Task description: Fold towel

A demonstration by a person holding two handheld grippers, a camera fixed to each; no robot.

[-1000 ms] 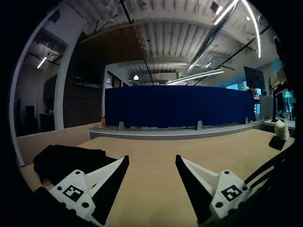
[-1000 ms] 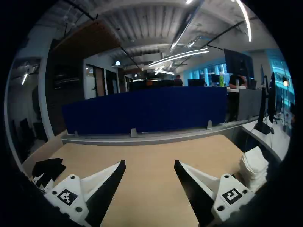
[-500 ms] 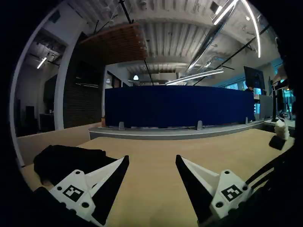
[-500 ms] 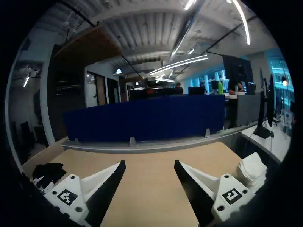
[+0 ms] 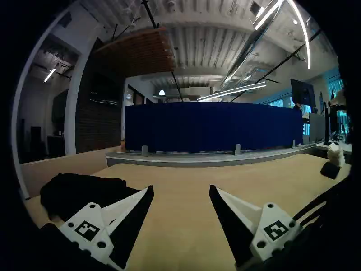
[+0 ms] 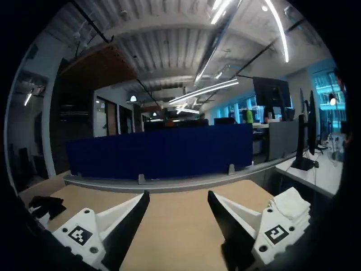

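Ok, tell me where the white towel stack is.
In the right gripper view, the white towel stack sits low right on the wooden table's edge, beside the right gripper.

You have open tabletop [image 5: 180, 194] straight ahead. A black cloth heap [image 5: 76, 192] blocks the near left corner, a white towel stack [image 6: 291, 205] sits at the right edge, and a blue divider [image 5: 212, 126] walls off the back.

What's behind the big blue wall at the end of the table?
Over the top of the blue wall you can see dark screens and more of the office. Anything lower down behind it is covered.
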